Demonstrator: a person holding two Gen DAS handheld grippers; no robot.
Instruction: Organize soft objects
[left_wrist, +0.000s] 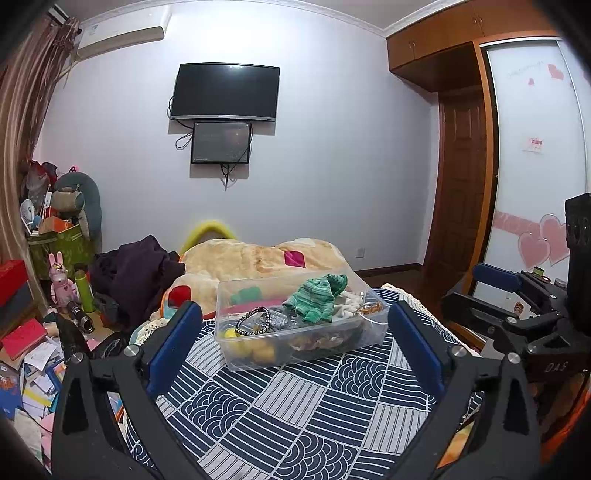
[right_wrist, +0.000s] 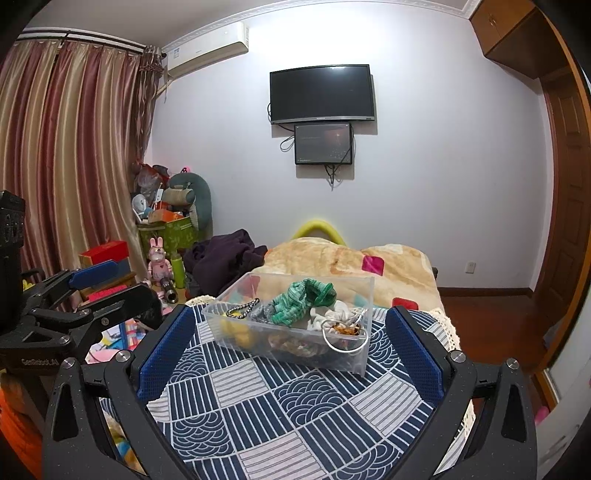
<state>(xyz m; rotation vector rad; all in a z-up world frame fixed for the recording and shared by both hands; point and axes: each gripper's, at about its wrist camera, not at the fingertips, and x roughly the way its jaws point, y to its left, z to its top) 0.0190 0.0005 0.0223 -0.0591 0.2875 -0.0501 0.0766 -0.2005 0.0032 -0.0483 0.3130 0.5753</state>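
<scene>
A clear plastic bin (left_wrist: 362, 332) (right_wrist: 360, 363) stands on a blue and white patterned cloth (left_wrist: 295, 413) (right_wrist: 295, 417). It holds several soft things: a green striped knit piece (left_wrist: 317, 295) (right_wrist: 295, 301), white fabric (left_wrist: 349, 301) (right_wrist: 332, 314), a yellow item (left_wrist: 255, 349) (right_wrist: 234, 328), a black beaded band (left_wrist: 251, 321) (right_wrist: 240, 308). My left gripper (left_wrist: 295, 321) is open and empty, in front of the bin. My right gripper (right_wrist: 291, 321) is open and empty, also in front of it. Each gripper shows at the other view's edge.
A beige blanket (left_wrist: 251, 258) (right_wrist: 332, 258) and dark clothes (left_wrist: 136, 269) (right_wrist: 225, 254) lie behind the bin. Toys, boxes and papers (left_wrist: 33, 354) crowd the floor at left. A wardrobe (left_wrist: 532, 147) stands at right. A TV (left_wrist: 225, 92) hangs on the far wall.
</scene>
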